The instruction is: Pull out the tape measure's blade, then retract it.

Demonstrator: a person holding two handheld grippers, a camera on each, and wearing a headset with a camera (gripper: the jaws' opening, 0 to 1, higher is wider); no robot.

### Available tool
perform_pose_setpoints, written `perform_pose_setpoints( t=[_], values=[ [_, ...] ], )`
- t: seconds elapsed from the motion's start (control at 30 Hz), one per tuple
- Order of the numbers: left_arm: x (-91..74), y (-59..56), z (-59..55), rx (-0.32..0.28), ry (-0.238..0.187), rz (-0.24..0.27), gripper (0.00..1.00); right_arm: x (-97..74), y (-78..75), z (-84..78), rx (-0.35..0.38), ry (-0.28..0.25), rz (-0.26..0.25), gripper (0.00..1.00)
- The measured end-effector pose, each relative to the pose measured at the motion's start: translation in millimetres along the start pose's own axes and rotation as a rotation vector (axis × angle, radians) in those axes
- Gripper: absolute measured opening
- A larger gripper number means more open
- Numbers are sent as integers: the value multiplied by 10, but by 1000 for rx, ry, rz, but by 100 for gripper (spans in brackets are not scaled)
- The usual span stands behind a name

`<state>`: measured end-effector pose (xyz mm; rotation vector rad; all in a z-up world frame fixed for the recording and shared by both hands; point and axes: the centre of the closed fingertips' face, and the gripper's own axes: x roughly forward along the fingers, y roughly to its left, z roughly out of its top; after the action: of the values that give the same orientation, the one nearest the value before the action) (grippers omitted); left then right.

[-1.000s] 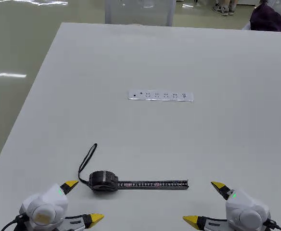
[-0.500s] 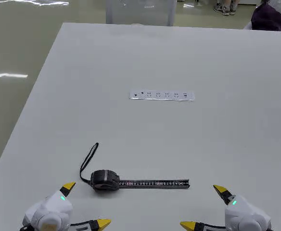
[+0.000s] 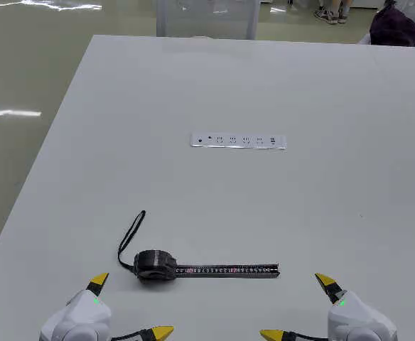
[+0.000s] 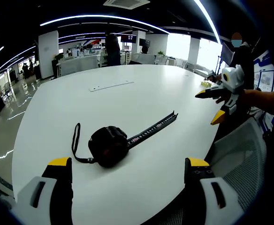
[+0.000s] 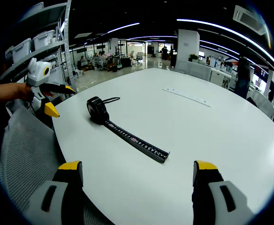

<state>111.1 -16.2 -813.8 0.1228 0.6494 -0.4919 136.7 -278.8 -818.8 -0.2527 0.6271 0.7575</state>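
The tape measure (image 3: 155, 264) lies on the white worktop (image 3: 264, 85) close to its near edge, left of that edge's middle. Its blade (image 3: 229, 271) is drawn out and lies flat on the surface, running rightward roughly parallel to the near edge. A black strap (image 3: 129, 238) loops from the case toward the left edge. The left tongs (image 3: 131, 305) sit at the near edge just in front of the case, jaws wide apart and empty. The right tongs (image 3: 298, 307) sit at the same edge just beyond the blade's tip, jaws also spread and holding nothing. A white power strip (image 3: 238, 141) lies flat around the middle of the worktop.
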Motion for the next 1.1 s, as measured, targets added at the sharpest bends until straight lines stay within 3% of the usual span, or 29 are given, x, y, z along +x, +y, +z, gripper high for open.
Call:
perform_pose_setpoints(
  t=[0.2, 0.77, 1.1],
  values=[
    [-19, 34, 18, -18, -17, 54, 99, 0, 54, 25, 11, -11, -3, 100],
    [-20, 65, -28, -76, 2, 106, 99, 7, 71, 16, 22, -11, 3, 100],
    [-9, 62, -45, -75, 8, 151, 99, 7, 56, -16, 28, -13, 16, 99]
  ],
)
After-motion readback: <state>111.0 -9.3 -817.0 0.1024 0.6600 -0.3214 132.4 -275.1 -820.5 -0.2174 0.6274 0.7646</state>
